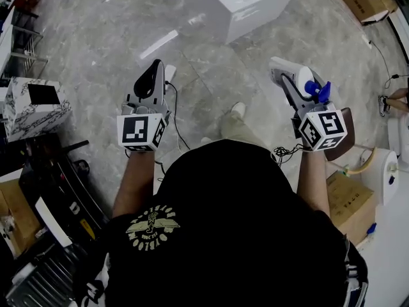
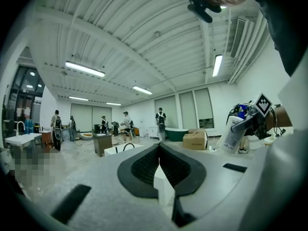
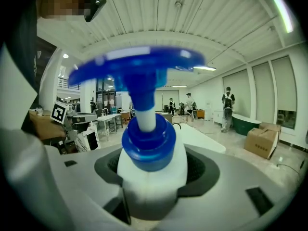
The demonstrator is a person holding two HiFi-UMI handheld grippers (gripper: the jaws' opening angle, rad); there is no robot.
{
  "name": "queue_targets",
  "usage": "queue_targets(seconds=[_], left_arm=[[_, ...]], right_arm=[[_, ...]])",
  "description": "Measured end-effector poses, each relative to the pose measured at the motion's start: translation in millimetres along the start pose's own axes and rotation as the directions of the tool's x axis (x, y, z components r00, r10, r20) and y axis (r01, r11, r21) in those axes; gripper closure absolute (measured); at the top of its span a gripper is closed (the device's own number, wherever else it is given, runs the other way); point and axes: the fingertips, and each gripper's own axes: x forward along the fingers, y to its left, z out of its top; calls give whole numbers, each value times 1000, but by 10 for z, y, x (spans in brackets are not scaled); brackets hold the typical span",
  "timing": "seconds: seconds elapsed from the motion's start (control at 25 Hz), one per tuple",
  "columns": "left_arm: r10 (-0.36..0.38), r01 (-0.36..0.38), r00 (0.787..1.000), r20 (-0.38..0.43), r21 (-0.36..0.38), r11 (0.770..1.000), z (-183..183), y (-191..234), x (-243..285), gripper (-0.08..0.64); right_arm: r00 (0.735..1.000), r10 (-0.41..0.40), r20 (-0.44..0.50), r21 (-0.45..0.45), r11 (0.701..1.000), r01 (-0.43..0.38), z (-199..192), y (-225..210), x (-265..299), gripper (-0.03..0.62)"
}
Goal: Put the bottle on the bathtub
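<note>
Right gripper, centre right of the head view, pinches the bottle by its body, pump uppermost, evidently to carry it upright; left gripper empty, jaws pressed together, held aside; presumed tub, top centre, well apart; placing not yet done.
</note>
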Motion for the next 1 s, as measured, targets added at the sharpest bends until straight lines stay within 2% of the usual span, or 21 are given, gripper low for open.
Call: queue_targets(seconds=[0.16, 0.28, 0.56, 0.84, 1.0], left_arm=[[6, -5, 1000, 26, -34, 999, 51, 18, 343, 552], [-9, 10, 1000, 15, -63, 998, -12, -35, 652, 552], [-42, 41, 999, -11, -59, 997, -56, -227, 1260, 552], [-10, 10, 1000, 10, -56, 998, 163, -225, 1740, 552], [41, -40, 999, 32, -35, 999, 336, -141, 1911, 552]], right_arm=[[1000, 1, -8, 8, 1000, -1, -4, -272, 179, 325], [1000, -2, -27, 15, 1000, 2, -38, -513, 275, 324], [999, 19, -32, 29, 999, -18, -24, -924, 515, 325], [998, 64, -7, 24, 998, -63, 174, -1322, 752, 325], [994, 107, 11, 14, 994, -107, 302, -1544, 894, 325]])
